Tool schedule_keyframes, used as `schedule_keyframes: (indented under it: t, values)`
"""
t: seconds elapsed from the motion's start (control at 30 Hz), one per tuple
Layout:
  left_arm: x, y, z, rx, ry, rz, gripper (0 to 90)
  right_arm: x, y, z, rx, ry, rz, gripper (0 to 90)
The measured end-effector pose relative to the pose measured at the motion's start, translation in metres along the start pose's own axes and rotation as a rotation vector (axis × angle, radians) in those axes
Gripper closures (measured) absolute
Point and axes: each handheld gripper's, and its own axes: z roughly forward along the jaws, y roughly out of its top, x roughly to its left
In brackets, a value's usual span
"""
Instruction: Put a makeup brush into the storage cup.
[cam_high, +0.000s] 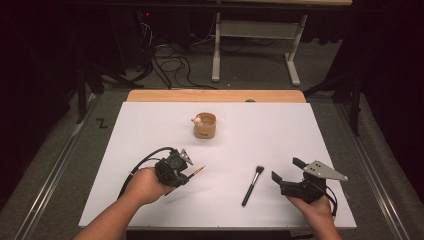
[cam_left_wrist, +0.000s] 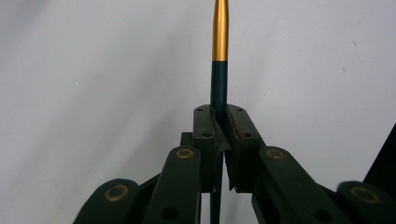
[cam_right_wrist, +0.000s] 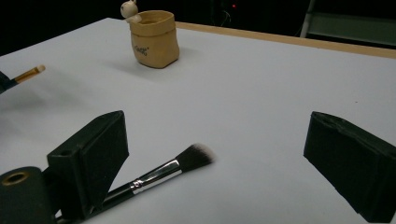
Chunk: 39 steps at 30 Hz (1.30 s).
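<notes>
Your left gripper (cam_high: 186, 169) is clamped on the thin gold-tipped brush (cam_left_wrist: 219, 70), lifted off the white worktop (cam_high: 150, 130). Your right gripper (cam_right_wrist: 215, 154) hangs released beside the makeup brush (cam_high: 252, 185), lying flat. Both brushes are well apart from the tan cup (cam_high: 205, 125), probably their destination.

The slim brush (cam_left_wrist: 219, 74) is showing a dark teal handle and a gold ferrule. The makeup brush (cam_high: 252, 185) is showing a black handle, silver ferrule and dark bristles tipped white. The pouch-shaped holder (cam_high: 205, 125) is appearing tan, with a cream figurine (cam_right_wrist: 130, 10). The surface (cam_high: 280, 130) is appearing white, edged in wood. Both tools are appearing black.
</notes>
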Motion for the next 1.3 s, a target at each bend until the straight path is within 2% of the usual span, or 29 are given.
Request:
schedule_keyframes:
  t: [0.1, 0.13, 0.2, 0.23, 0.27, 0.3, 0.33, 0.37, 0.47, 0.5, 0.7, 0.73, 0.8, 0.83, 0.87, 0.9, 0.97, 1.0, 1.03, 1.1, 1.3]
  values:
    - [0.002, -0.005, -0.001, -0.063, 0.017, -0.009, 83.5, 0.001, 0.0, 0.0, 0.004, 0.001, 0.008, 6.9]
    - [0.002, -0.005, -0.001, -0.063, 0.017, -0.009, 83.5, 0.001, 0.0, 0.0, 0.002, 0.001, 0.003, 6.9]
    - [0.003, -0.007, -0.002, -0.095, 0.021, -0.022, 83.5, 0.0, 0.0, 0.0, 0.002, 0.0, 0.006, 6.9]
    - [0.004, -0.009, -0.003, -0.135, 0.022, -0.037, 83.5, 0.0, 0.0, 0.0, 0.001, 0.0, 0.004, 6.9]
    - [0.004, -0.009, -0.003, -0.135, 0.022, -0.037, 83.5, 0.0, 0.0, 0.0, 0.001, 0.0, 0.004, 6.9]
    - [0.004, -0.01, -0.004, -0.155, 0.025, -0.043, 83.5, 0.0, 0.0, 0.0, 0.001, 0.0, 0.002, 6.9]
    - [0.005, -0.012, -0.007, -0.202, 0.031, -0.06, 83.6, 0.0, 0.0, 0.0, 0.001, 0.0, 0.003, 6.9]
    - [0.005, -0.012, -0.007, -0.202, 0.031, -0.06, 83.5, 0.0, 0.0, 0.0, 0.001, 0.0, 0.003, 6.9]
    - [0.006, -0.015, -0.014, -0.302, 0.035, -0.094, 83.6, 0.0, 0.0, 0.0, 0.0, 0.001, 0.004, 6.9]
    - [0.006, -0.015, -0.014, -0.302, 0.035, -0.094, 83.6, 0.0, 0.0, 0.0, -0.001, 0.001, 0.002, 6.9]
    - [0.009, -0.024, -0.02, -0.454, 0.023, -0.157, 83.6, 0.001, 0.0, 0.0, 0.003, 0.002, 0.01, 6.9]
    - [0.01, -0.027, -0.021, -0.508, 0.021, -0.175, 83.6, 0.001, -0.001, 0.0, 0.005, 0.002, 0.008, 6.9]
    - [0.01, -0.028, -0.021, -0.523, 0.021, -0.179, 83.6, 0.001, -0.001, 0.001, 0.004, 0.003, 0.007, 6.9]
    - [0.011, -0.029, -0.022, -0.547, 0.021, -0.188, 83.6, 0.001, -0.001, 0.001, 0.005, 0.003, 0.008, 6.9]
    - [0.011, -0.03, -0.023, -0.601, 0.022, -0.203, 83.6, 0.001, -0.001, 0.001, 0.004, 0.005, 0.009, 6.9]
    - [0.011, -0.03, -0.023, -0.601, 0.022, -0.203, 83.6, 0.0, -0.001, 0.001, 0.004, 0.005, 0.005, 6.9]
    - [0.012, -0.032, -0.023, -0.644, 0.034, -0.217, 83.6, 0.0, -0.001, 0.001, 0.004, 0.004, 0.007, 6.9]
    - [0.012, -0.032, -0.023, -0.693, 0.039, -0.228, 83.5, 0.0, -0.001, 0.0, 0.004, 0.003, 0.009, 6.9]
    - [0.012, -0.032, -0.023, -0.693, 0.039, -0.228, 83.6, 0.0, -0.001, 0.0, 0.002, 0.003, 0.008, 6.9]
    - [0.011, -0.032, -0.022, -0.742, 0.047, -0.238, 83.5, 0.0, -0.001, 0.001, 0.001, 0.004, 0.008, 6.9]
    - [0.009, -0.029, -0.02, -0.799, 0.059, -0.238, 83.6, 0.001, -0.001, 0.001, -0.001, 0.01, 0.003, 6.9]
